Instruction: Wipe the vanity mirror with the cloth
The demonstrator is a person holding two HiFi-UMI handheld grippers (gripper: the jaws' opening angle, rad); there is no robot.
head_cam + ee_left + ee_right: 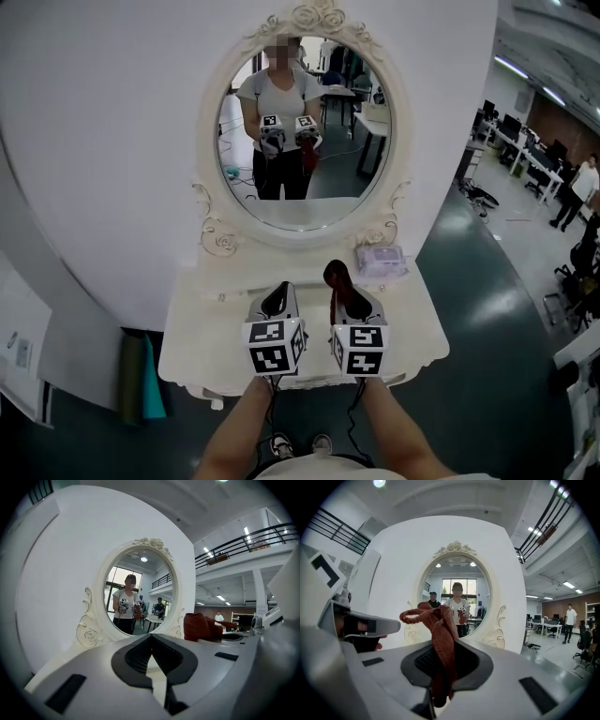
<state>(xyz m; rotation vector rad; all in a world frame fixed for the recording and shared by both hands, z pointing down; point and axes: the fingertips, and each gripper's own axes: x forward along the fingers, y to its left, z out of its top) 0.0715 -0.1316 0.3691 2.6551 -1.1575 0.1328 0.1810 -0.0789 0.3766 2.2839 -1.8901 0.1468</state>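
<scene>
Over the near half of the table [202, 349], the two grippers are held side by side. The left gripper [277, 298] has its jaws closed together on nothing. The right gripper [341, 298] is clamped on the cloth [336, 276], which stands up from the jaws in a rust-red bunch, apart from the glass. At 1 o'clock from it lies what may be a wipes packet [380, 261]. At 12 o'clock the oval mirror [305, 141] stands upright against the wall.
</scene>
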